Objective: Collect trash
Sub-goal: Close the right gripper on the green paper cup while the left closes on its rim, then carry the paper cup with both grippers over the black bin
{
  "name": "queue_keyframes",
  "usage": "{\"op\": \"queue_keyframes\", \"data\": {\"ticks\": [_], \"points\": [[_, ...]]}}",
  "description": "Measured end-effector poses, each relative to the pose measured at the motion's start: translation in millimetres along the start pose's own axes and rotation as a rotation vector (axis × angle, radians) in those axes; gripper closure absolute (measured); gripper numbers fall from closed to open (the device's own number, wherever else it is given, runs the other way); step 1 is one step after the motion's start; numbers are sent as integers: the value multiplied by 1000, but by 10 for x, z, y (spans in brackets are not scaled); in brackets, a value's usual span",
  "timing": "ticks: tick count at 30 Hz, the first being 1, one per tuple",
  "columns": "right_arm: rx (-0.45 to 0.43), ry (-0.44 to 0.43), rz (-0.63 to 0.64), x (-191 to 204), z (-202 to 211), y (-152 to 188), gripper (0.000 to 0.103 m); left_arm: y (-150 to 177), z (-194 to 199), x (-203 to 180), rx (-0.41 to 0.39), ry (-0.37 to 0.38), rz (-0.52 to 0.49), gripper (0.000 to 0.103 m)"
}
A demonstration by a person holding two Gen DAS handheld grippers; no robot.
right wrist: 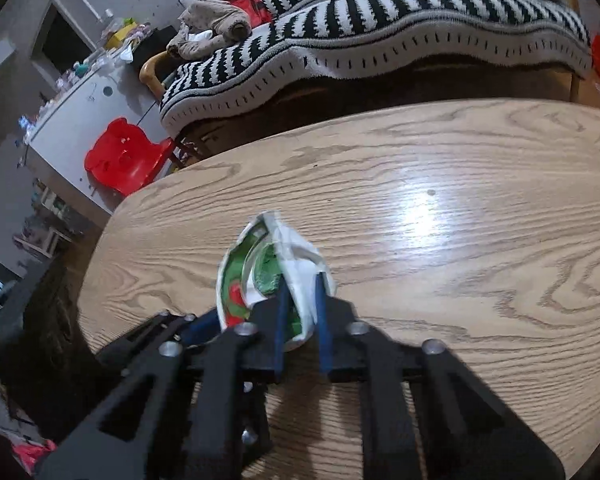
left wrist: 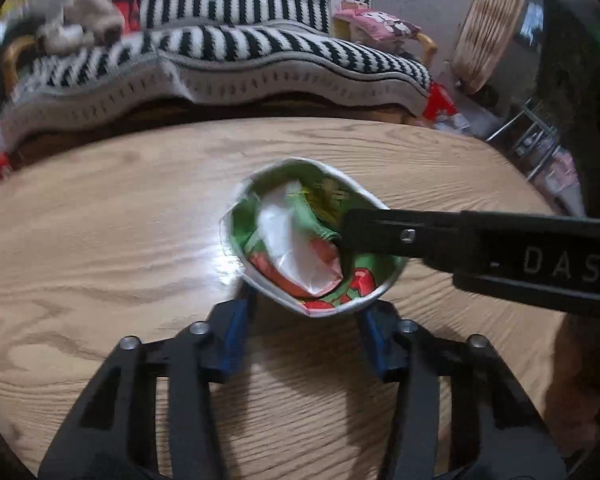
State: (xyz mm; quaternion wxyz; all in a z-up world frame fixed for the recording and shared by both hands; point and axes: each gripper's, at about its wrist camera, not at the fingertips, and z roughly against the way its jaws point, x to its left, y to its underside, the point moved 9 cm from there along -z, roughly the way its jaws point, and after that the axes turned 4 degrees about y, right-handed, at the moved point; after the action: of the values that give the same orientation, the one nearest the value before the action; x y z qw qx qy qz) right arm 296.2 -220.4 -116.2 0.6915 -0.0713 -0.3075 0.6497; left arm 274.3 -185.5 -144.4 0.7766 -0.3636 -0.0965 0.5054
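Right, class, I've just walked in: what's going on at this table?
A person with a gripper in each hand is collecting trash. The left gripper squeezes a crumpled paper cup on the wooden table. The right gripper is pinched on a wrapper stuffed inside the cup. A striped sofa stands behind.

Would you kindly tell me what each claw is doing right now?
Left claw: closed on the paper cup, squeezing its sides.
Right claw: shut on the cup's wall.
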Motion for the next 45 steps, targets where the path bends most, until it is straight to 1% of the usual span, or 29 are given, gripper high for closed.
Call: {"op": "queue_keyframes", "data": {"ticks": [3, 8, 12, 17, 20, 22, 23, 25, 29, 33, 35, 40, 45], "points": [[-4, 3, 8, 25, 66, 35, 93, 22, 62, -24, -4, 28, 17, 58], [-10, 19, 39, 115, 254, 167, 93, 116, 263, -138, -12, 19, -15, 58], [-29, 38, 57, 172, 553, 344, 93, 201, 509, -313, -13, 25, -39, 58], [-79, 48, 44, 136, 1097, 618, 93, 314, 852, -693, -29, 24, -91, 58], [-116, 71, 32, 40, 1462, 818, 93, 399, 1043, -1020, -38, 29, -133, 58], [-141, 94, 23, -62, 1713, 979, 93, 483, 1146, -1312, -42, 46, -167, 58], [-153, 103, 14, -136, 1849, 1075, 93, 522, 1180, -1401, -42, 53, -179, 58], [-168, 113, -10, -272, 2072, 1243, 93, 623, 1251, -1705, -43, 72, -212, 58], [-199, 164, -53, -664, 2488, 1569, 94, 804, 1306, -2257, -53, 104, -293, 58], [-231, 227, -119, -1137, 2889, 1954, 94, 1017, 1253, -2881, -28, 184, -366, 58], [-242, 253, -159, -1384, 3050, 2143, 94, 1110, 1207, -3124, -16, 209, -402, 58], [-262, 334, -253, -2012, 3453, 2619, 94, 1432, 1067, -3922, 28, 304, -497, 58], [-284, 404, -359, -2622, 3834, 3128, 94, 1734, 938, -4613, 67, 389, -574, 58]]}}
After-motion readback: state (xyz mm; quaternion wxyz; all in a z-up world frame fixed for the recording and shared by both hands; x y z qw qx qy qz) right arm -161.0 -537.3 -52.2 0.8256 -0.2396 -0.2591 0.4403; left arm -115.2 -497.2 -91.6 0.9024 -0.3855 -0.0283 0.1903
